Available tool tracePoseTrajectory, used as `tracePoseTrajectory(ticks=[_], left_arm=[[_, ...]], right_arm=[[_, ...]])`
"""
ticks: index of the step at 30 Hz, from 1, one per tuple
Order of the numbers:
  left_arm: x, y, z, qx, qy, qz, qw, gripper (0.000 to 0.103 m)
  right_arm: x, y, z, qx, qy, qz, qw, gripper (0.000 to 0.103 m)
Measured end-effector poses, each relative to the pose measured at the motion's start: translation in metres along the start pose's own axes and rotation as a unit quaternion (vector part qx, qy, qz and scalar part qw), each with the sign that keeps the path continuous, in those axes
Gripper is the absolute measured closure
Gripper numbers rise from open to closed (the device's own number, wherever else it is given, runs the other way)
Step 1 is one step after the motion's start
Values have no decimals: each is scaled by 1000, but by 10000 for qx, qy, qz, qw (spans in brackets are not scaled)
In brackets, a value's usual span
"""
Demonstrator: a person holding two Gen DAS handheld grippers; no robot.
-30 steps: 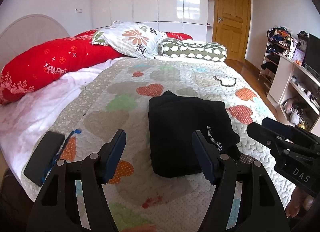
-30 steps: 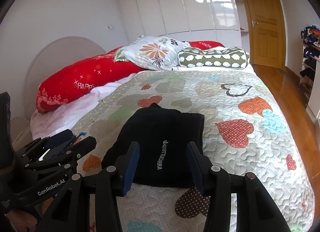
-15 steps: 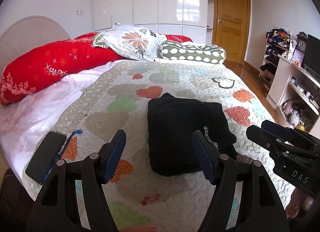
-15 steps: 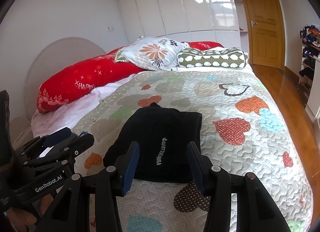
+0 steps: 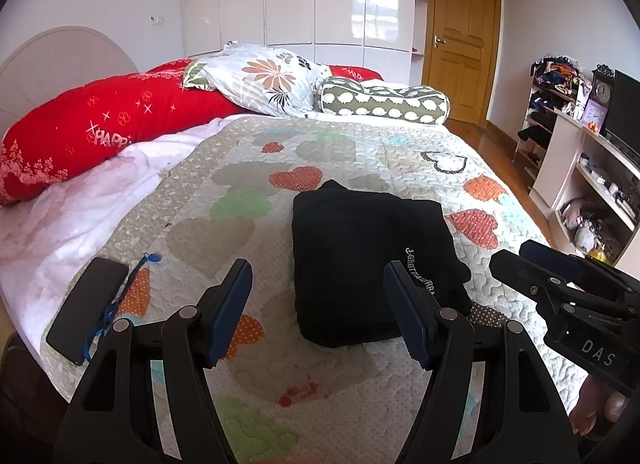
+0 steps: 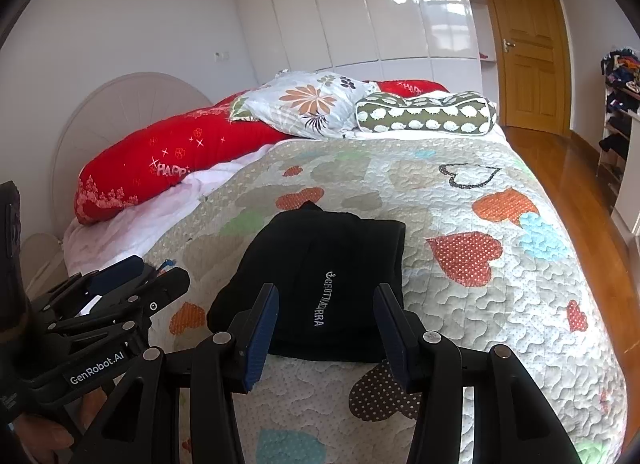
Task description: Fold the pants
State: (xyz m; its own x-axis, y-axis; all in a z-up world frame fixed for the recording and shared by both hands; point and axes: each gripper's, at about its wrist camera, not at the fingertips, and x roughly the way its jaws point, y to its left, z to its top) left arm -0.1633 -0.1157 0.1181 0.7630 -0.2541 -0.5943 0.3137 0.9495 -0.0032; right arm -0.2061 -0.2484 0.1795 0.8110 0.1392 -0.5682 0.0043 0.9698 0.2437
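Observation:
The black pants (image 5: 360, 248) lie folded into a compact rectangle on the heart-patterned quilt (image 5: 224, 223), with white lettering along one side. My left gripper (image 5: 317, 266) hovers near the bed's front edge, open, nothing between its blue pads; the pants lie just beyond and slightly right of it. In the right wrist view the pants (image 6: 320, 252) sit straight ahead of my right gripper (image 6: 326, 290), which is also open and touches nothing. Each gripper shows in the other's view: the right gripper (image 5: 524, 260) at the right, the left gripper (image 6: 160, 276) at the left.
A black phone (image 5: 86, 304) with a blue lanyard lies on the quilt's left edge. A red pillow (image 5: 100, 131), a floral pillow (image 5: 264, 79) and a green bolster (image 5: 384, 101) line the head of the bed. A shelf unit (image 5: 580, 167) stands right of the bed.

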Motion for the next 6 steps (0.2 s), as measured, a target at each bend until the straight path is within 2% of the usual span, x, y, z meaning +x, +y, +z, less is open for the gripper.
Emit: tracePoseTrajectory(ticks=[6], left_arm=[[2, 0, -4, -45, 43, -52, 10000, 34]], right_arm=[[0, -3, -2, 8, 23, -22, 10000, 55]])
